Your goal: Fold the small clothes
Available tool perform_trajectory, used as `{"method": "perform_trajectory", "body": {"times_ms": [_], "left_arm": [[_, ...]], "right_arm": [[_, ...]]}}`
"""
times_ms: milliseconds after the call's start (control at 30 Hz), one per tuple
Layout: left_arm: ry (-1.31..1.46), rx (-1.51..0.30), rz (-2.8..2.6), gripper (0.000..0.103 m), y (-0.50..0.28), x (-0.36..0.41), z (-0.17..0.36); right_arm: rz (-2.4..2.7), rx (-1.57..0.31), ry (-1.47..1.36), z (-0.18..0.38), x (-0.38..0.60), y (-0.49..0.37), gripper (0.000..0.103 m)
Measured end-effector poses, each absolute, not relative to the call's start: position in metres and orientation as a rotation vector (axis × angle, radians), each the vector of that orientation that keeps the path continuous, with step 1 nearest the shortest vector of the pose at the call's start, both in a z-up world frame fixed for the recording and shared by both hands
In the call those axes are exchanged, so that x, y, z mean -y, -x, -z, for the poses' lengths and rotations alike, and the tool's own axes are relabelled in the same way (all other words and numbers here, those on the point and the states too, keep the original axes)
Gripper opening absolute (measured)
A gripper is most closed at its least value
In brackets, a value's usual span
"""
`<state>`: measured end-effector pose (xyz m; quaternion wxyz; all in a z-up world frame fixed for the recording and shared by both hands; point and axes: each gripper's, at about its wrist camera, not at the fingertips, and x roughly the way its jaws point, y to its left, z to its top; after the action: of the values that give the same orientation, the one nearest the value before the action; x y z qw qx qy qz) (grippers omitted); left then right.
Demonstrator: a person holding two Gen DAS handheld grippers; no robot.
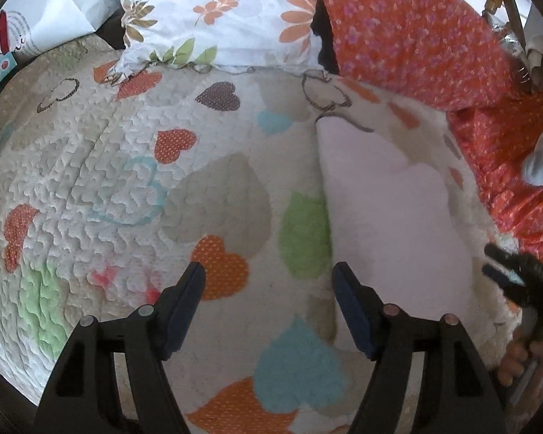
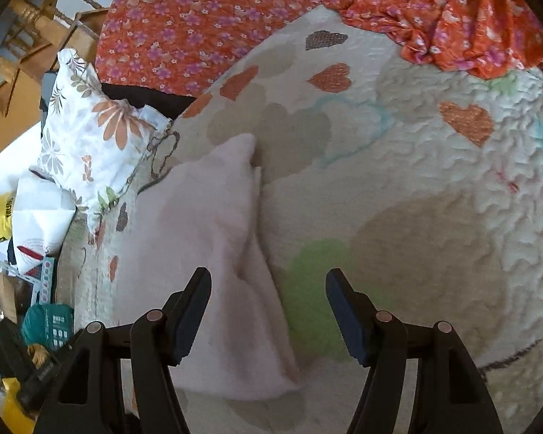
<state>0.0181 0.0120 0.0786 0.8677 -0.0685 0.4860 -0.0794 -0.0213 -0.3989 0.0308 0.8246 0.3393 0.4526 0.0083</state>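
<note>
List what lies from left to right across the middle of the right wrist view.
Clutter beside the bed → floral pillow → pale pink cloth → green heart on the quilt → orange heart.

Left gripper [image 1: 268, 285]: matte black plastic arms, dark navy pads [image 1: 190, 289] with ribbed inner faces, round silver-pink pivot pins on each linkage. Right gripper [image 2: 268, 289]: same build, black frame, navy pads [image 2: 195, 293], copper-toned pins. Bare skin, fingers [image 1: 514, 358], at the left view's right edge.
</note>
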Motion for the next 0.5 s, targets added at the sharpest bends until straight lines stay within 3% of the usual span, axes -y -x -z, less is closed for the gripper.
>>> {"method": "perform_trajectory", "body": {"times_ms": [500], "left_arm": [[0.190, -1.067, 0.184, 0.075, -0.012, -0.013, -0.061]], "right_arm": [[-0.030, -1.114, -0.607, 0.001, 0.369, -0.059, 0.071]]}}
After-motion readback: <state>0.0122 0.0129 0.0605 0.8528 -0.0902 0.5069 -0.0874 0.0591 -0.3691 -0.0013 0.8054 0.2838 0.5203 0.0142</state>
